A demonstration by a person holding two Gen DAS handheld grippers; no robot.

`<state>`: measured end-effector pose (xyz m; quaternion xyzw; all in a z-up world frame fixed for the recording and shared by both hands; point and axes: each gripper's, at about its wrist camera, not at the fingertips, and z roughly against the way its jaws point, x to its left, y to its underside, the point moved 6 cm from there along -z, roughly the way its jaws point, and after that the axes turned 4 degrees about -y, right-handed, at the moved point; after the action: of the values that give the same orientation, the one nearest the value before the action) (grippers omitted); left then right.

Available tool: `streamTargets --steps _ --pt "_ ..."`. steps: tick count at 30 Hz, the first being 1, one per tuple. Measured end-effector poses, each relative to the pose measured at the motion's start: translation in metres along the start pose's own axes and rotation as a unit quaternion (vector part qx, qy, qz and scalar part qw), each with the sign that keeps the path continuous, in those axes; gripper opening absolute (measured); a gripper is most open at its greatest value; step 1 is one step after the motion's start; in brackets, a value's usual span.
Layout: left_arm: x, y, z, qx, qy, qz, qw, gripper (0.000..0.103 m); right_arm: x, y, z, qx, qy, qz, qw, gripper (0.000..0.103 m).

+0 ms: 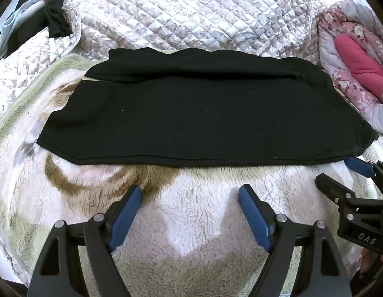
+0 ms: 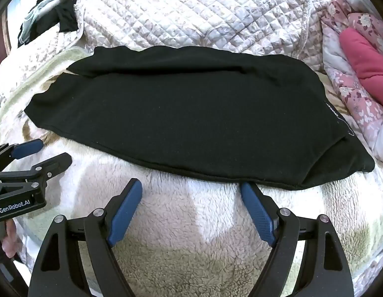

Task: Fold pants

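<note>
With both tongs, left (image 1: 190,193) and right (image 2: 191,189), spread and empty at the frame bottom, the pants (image 1: 199,116) were best gripped by their near hem.

Open fleece blanket (image 1: 191,222) lies bare in front of the black pants (image 1: 191,113), leaving room along their near hem. A bunched quilt (image 1: 191,12) crowds the far edge; floral bedding with a pink pillow (image 1: 360,61) hems the right end.

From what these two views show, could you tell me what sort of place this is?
Most likely a bedroom: the black pants lie on a fleece blanket spread over a bed, with a quilted floral bedspread behind and pink floral bedding alongside.
</note>
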<state>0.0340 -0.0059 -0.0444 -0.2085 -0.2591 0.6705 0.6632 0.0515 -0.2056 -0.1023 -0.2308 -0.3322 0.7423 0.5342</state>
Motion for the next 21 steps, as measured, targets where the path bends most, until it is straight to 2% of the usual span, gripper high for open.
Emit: streamTargets --steps 21 --pt "0.0035 -0.0013 -0.0021 -0.004 0.002 0.000 1.0000 0.083 -0.0003 0.0011 -0.0024 0.005 0.002 0.003 1.000 0.082"
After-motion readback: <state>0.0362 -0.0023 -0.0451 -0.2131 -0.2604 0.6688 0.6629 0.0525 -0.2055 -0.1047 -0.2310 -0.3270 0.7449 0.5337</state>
